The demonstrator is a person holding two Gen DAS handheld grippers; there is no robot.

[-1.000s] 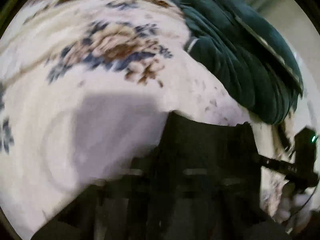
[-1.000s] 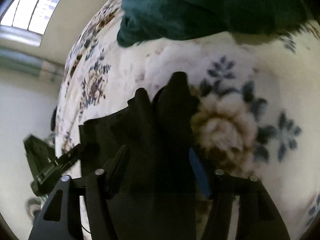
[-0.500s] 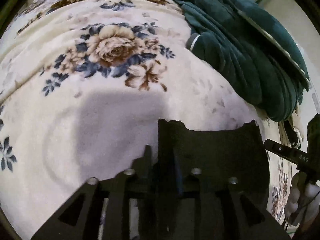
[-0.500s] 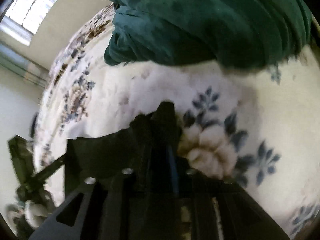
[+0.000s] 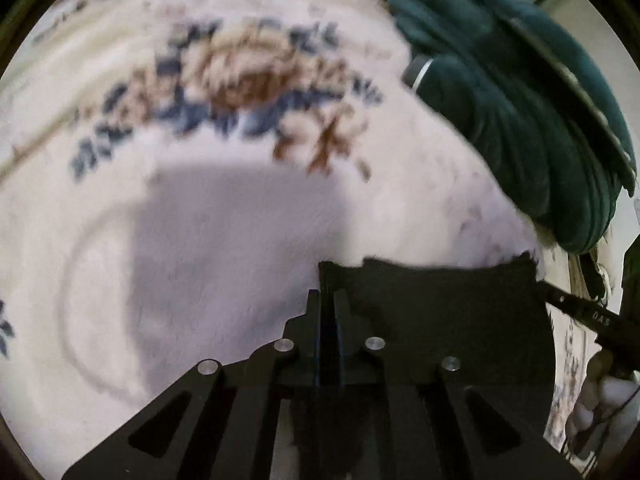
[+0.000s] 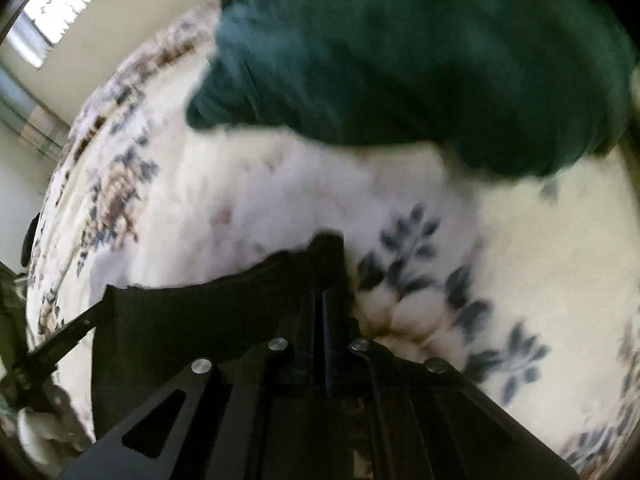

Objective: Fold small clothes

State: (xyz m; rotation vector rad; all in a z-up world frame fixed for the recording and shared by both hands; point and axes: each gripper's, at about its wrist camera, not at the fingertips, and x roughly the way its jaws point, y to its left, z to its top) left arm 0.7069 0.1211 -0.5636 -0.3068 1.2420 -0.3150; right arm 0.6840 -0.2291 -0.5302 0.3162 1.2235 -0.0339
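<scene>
Under me lies a floral blanket, with a green garment heaped at its far side. The black cloth hangs stretched between my two tools, above the blanket. My left gripper is pinched tight on one corner — my right gripper clamps the opposite corner.
</scene>
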